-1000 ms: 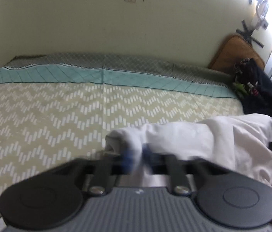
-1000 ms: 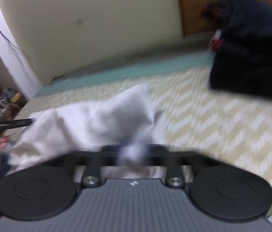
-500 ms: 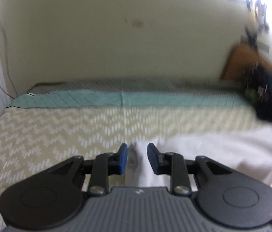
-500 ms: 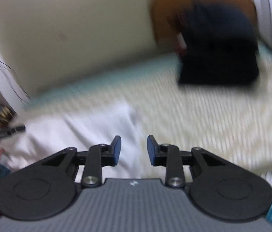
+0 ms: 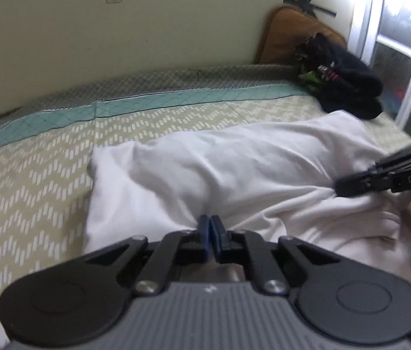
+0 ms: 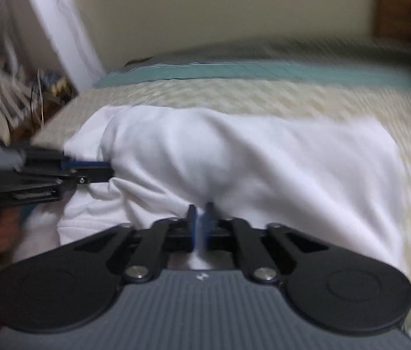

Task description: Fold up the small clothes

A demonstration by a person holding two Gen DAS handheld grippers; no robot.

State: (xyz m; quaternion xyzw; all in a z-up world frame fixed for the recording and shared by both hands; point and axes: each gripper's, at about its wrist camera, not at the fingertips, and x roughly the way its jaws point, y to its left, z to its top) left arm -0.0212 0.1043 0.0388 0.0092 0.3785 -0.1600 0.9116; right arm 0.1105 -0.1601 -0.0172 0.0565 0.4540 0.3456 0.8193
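A white garment [image 5: 234, 172] lies spread across the near part of the bed, its far half flat and its near edge bunched. My left gripper [image 5: 210, 230] is shut on the garment's near edge at the left. My right gripper [image 6: 201, 221] is shut on the near edge of the same garment [image 6: 249, 160] further right. Each gripper shows in the other's view: the right one [image 5: 380, 179] at the right edge, the left one [image 6: 88, 175] at the left edge.
The bed cover [image 5: 30, 180] has a green-and-white zigzag pattern with a teal band [image 5: 147, 102] near the wall. A pile of dark clothes [image 5: 342, 84] lies at the far right against a brown cushion [image 5: 287, 35]. Clutter [image 6: 30, 96] stands off the bed's left side.
Both grippers were shut on the lifted garment, opened half a second ago with the garment on the bed, and are now shut again on its near edge.
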